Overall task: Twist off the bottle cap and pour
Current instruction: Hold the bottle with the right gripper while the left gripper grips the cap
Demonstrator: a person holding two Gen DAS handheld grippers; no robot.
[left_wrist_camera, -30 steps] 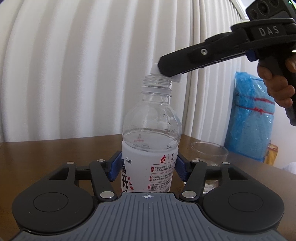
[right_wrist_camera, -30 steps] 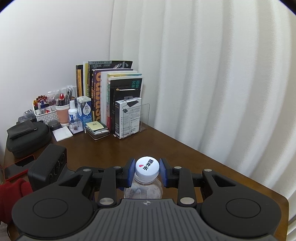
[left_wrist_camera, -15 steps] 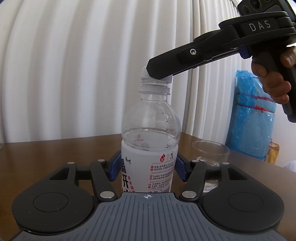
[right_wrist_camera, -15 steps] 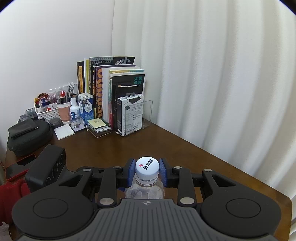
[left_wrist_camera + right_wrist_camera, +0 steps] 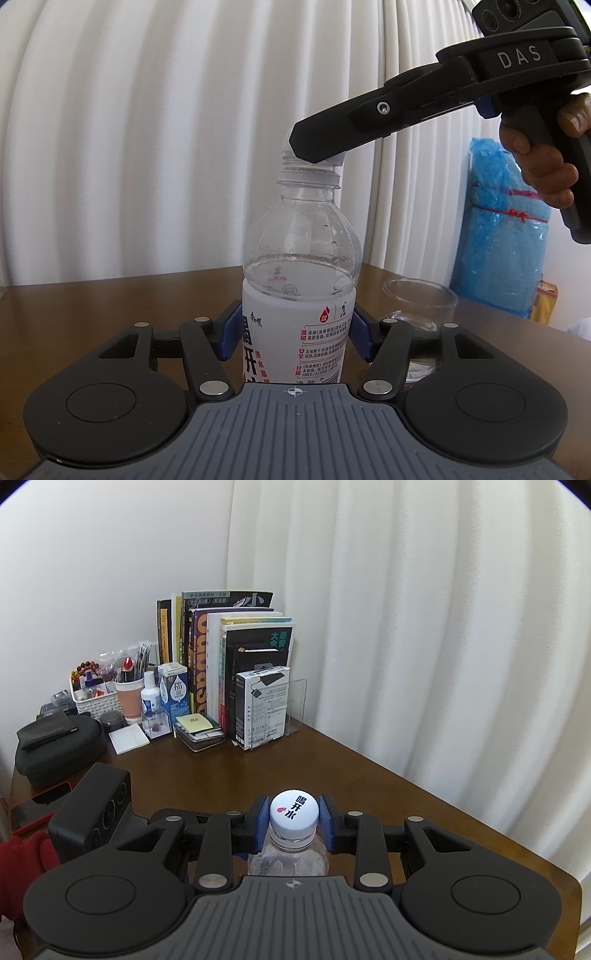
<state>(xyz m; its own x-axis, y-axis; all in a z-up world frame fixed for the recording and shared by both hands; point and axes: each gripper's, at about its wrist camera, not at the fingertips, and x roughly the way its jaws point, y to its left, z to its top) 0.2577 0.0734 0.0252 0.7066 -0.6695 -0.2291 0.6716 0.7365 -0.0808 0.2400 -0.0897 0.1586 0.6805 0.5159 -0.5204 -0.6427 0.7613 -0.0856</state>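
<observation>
A clear water bottle (image 5: pixel 299 258) with a white label stands upright on the brown table (image 5: pixel 110 302). My left gripper (image 5: pixel 295 332) is shut on its labelled body. From the upper right, held by a hand (image 5: pixel 546 166), my right gripper (image 5: pixel 314 147) comes down at a slant and is shut on the white cap (image 5: pixel 338 159) at the bottle's mouth. In the right wrist view the cap (image 5: pixel 294 809) sits between the blue pads of the right gripper (image 5: pixel 294 812), with the neck ring right under it. Some neck thread shows to the left of the finger. A clear glass (image 5: pixel 419 299) stands behind the bottle, to the right.
A row of books (image 5: pixel 236 657), a white basket of small items (image 5: pixel 92 698) and a black case (image 5: pixel 59 746) fill the table's far corner. White curtains hang behind. A blue plastic bag (image 5: pixel 498 240) stands past the table's right edge. A red sleeve (image 5: pixel 22 867) shows at the left.
The right gripper with the cap has moved left and down, from beside and above the bare threads to over the bottle's mouth. The left gripper and bottle have not moved.
</observation>
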